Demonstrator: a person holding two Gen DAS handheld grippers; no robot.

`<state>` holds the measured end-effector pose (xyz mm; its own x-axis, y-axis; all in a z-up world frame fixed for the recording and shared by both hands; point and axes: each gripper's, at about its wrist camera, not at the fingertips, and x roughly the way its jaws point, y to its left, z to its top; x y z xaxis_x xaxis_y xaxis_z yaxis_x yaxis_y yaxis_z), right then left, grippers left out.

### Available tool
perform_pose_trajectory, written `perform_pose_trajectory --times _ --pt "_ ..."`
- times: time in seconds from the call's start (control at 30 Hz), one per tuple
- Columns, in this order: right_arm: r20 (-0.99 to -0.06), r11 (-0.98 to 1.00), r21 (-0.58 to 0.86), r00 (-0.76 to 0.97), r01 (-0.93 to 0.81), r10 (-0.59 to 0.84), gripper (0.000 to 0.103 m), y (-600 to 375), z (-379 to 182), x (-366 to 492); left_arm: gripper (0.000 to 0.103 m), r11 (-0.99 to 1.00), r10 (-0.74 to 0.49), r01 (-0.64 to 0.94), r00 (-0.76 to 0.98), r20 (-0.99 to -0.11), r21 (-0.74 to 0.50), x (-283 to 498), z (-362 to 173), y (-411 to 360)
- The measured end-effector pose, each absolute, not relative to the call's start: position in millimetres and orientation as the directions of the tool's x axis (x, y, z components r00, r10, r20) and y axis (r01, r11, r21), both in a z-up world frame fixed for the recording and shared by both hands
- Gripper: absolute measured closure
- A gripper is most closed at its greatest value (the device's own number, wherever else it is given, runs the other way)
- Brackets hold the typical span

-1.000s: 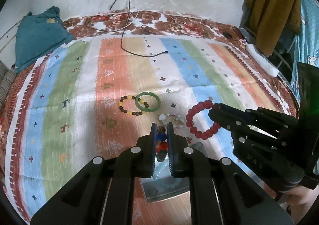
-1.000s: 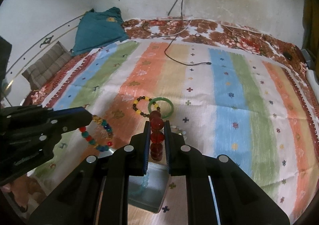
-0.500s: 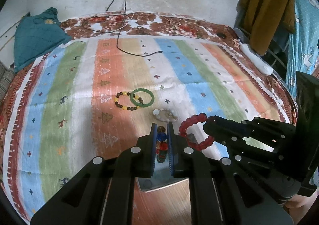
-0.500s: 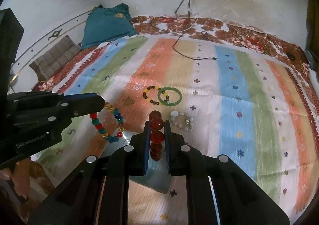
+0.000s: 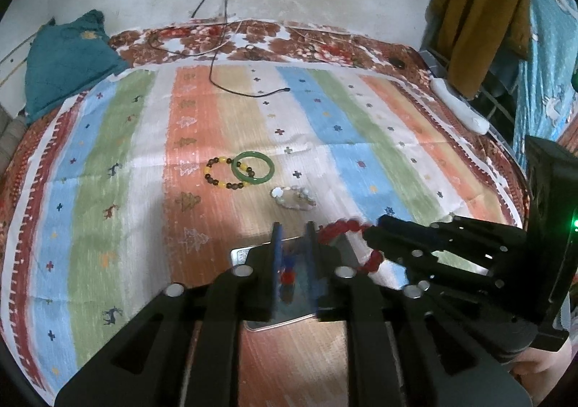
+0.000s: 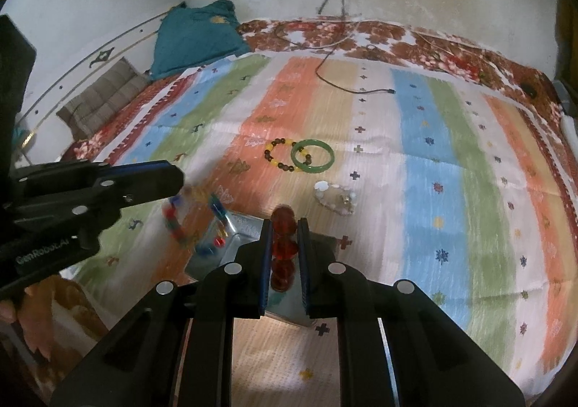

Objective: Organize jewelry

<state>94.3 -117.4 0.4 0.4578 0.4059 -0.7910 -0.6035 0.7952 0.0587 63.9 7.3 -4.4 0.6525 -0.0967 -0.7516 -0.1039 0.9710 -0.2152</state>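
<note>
Left wrist view: the left hand-held gripper [image 5: 292,226] points down at a shiny tray [image 5: 253,325] lying on the striped cloth [image 5: 108,226] of a bed. Its jaws have just been opening and now stand slightly apart. A bracelet of mixed red, blue and yellow beads [image 5: 288,269] shows between them, blurred and not pressed by the pads. In the right wrist view the same bracelet is a smeared loop below the gripper's tip, over the tray's near edge.

The right hand-held gripper [image 6: 283,223] has also just been opening. A bracelet of large, glossy dark-red beads [image 6: 284,251] stands upright between its jaws, over the tray, with a sliver of space on either side. Whether the pads still press on it cannot be told.

Further up the cloth lie three more bracelets. One is a smooth green bangle [image 6: 312,156], and it overlaps a ring of brown and yellow beads [image 6: 269,154]. A pale, whitish bracelet [image 6: 334,197] lies crumpled nearer the tray. That makes five bracelets, one tray and two grippers.
</note>
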Motion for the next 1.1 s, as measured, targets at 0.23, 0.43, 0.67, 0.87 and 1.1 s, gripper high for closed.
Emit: perform_pose_trajectory --times 0.23,0.43,0.67,0.87,1.1 --pt "-0.809 0.835 0.07 0.459 -0.546 0.367 0.07 -127 -3 107 0.074 0.966 -0.07 -0.148 0.639 -0.766 -0.212 65 -8 15" --pt "-0.818 0.836 0.066 0.45 -0.545 0.358 0.062 -124 -5 112 0.067 0.964 -0.058 -0.166 0.636 -0.77 -0.21 67 -9 19" --pt "-0.828 0.846 0.064 0.445 -0.53 0.341 0.054 -123 -7 126 0.059 0.952 -0.024 -0.227 0.615 -0.788 -0.206 78 -15 36" --pt "-0.846 0.835 0.029 0.431 -0.55 0.314 0.044 -116 -9 139 0.051 0.946 0.024 -0.276 0.584 -0.811 -0.171 94 -22 46" --pt "-0.866 0.851 0.0 0.425 -0.525 0.262 0.04 -118 -17 168 0.048 0.949 0.074 -0.297 0.536 -0.841 -0.106 118 -33 52"
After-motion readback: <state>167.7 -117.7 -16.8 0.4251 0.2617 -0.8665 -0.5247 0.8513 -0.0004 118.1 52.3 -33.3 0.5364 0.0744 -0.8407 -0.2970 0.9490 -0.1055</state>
